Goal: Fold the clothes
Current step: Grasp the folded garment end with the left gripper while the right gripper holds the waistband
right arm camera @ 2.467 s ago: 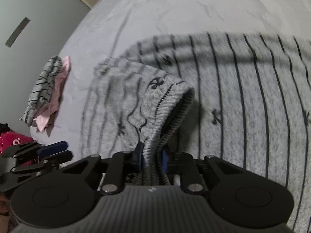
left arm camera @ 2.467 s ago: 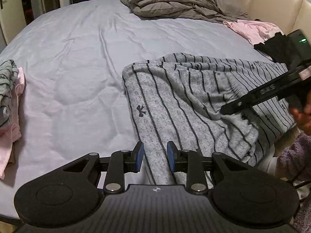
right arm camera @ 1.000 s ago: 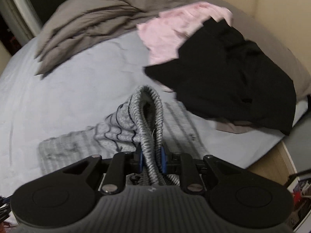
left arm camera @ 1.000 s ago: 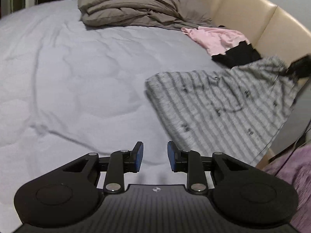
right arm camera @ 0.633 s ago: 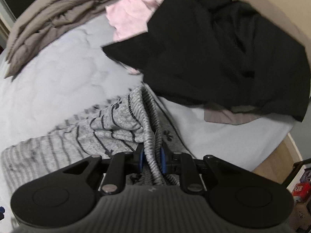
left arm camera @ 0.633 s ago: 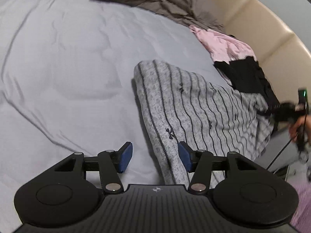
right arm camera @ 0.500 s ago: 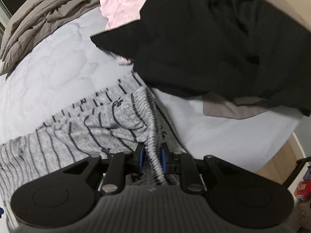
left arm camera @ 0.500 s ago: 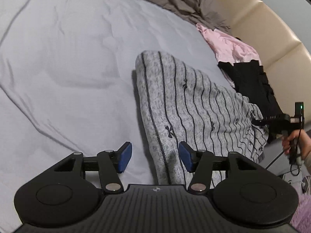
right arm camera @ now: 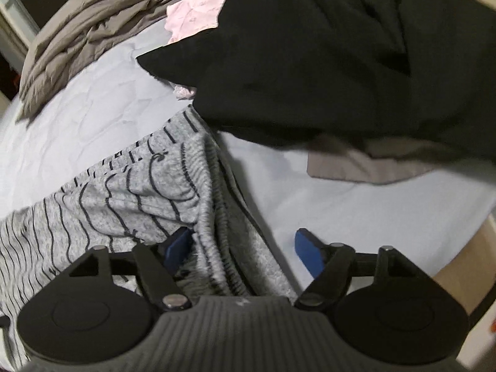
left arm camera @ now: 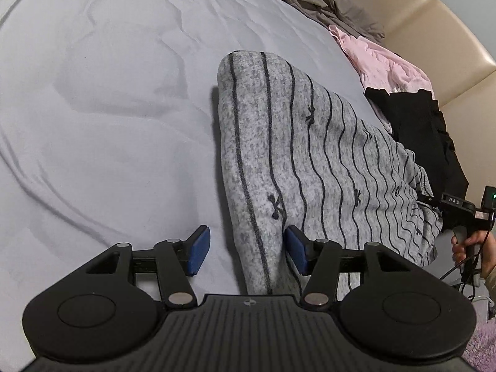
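Left wrist view: left claw (left arm camera: 246, 252) spread wide, straddling near edge of grey knit garment with dark stripes (left arm camera: 310, 161), gripping nothing. Garment lying along pale quilted bed (left arm camera: 108, 108), far end rounded over. Best to drop lower and pinch full thickness at that near edge before lifting, else only top layer comes up. Plenty of bare bed to the left for laying a fold; pink crumpled cloth (left arm camera: 384, 59) and black garment (left arm camera: 424, 130) crowding the right, beige padded headboard (left arm camera: 434, 31) behind.

Right wrist view: right claw (right arm camera: 245, 249) also wide open, ribbed garment hem (right arm camera: 217, 217) lying loose between pads, not clamped. Black garment just beyond, apparently touching the hem corner; bed edge close on the right, so little room there. Keep folds moving left, away from the pile and the drop-off.
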Demonstrator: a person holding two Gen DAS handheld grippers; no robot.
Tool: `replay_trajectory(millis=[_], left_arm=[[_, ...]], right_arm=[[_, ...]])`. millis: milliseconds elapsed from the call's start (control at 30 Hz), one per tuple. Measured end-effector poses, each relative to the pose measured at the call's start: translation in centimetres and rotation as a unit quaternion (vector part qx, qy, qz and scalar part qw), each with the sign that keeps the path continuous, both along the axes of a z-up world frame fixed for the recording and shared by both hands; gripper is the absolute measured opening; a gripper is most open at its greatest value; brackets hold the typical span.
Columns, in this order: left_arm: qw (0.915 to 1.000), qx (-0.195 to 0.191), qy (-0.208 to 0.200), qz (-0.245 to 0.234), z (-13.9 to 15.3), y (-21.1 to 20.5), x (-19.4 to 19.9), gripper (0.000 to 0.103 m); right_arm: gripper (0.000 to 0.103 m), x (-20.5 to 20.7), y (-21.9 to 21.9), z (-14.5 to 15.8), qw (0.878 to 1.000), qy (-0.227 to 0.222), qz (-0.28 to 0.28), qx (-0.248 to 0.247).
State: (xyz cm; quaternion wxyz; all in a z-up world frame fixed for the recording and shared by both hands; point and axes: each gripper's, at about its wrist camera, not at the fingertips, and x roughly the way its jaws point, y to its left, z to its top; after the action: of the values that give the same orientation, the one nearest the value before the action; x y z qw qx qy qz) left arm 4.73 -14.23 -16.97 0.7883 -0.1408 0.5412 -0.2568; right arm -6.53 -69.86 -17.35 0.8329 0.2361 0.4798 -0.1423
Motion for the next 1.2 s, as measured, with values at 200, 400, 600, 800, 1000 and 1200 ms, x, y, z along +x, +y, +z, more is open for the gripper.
replay_trajectory(millis=[200, 400, 600, 800, 1000, 1200], left_arm=[[1.0000, 0.002, -0.008, 0.006, -0.1, -1.3, 0.3, 0.027], [0.9991, 0.008, -0.039, 0.016, 1.4, -1.8, -0.4, 0.010], [0.9965, 0.006, -0.083, 0.004, 5.0, -1.2, -1.1, 0.008], [0.9917, 0.031, -0.125, 0.003, 8.6, 1.7, -0.7, 0.008], [0.9864, 0.079, -0.141, 0.031, 11.1, 9.3, -0.3, 0.008], [0.9822, 0.118, -0.120, 0.082, 11.6, 18.7, -0.6, 0.008]], right_arm=[[0.044, -0.2, 1.0, 0.3, 1.000, -0.018, 0.008, 0.018], [0.032, 0.0, 2.5, 1.8, 1.000, -0.015, -0.005, -0.006], [0.031, 0.1, 4.4, 5.5, 0.999, -0.012, -0.003, -0.032], [0.030, 0.9, 8.7, 7.5, 0.999, -0.007, 0.013, -0.028], [0.030, 4.3, 16.0, 7.8, 0.998, 0.005, 0.057, 0.008], [0.030, 8.7, 24.7, 8.2, 0.991, 0.002, 0.130, 0.034]])
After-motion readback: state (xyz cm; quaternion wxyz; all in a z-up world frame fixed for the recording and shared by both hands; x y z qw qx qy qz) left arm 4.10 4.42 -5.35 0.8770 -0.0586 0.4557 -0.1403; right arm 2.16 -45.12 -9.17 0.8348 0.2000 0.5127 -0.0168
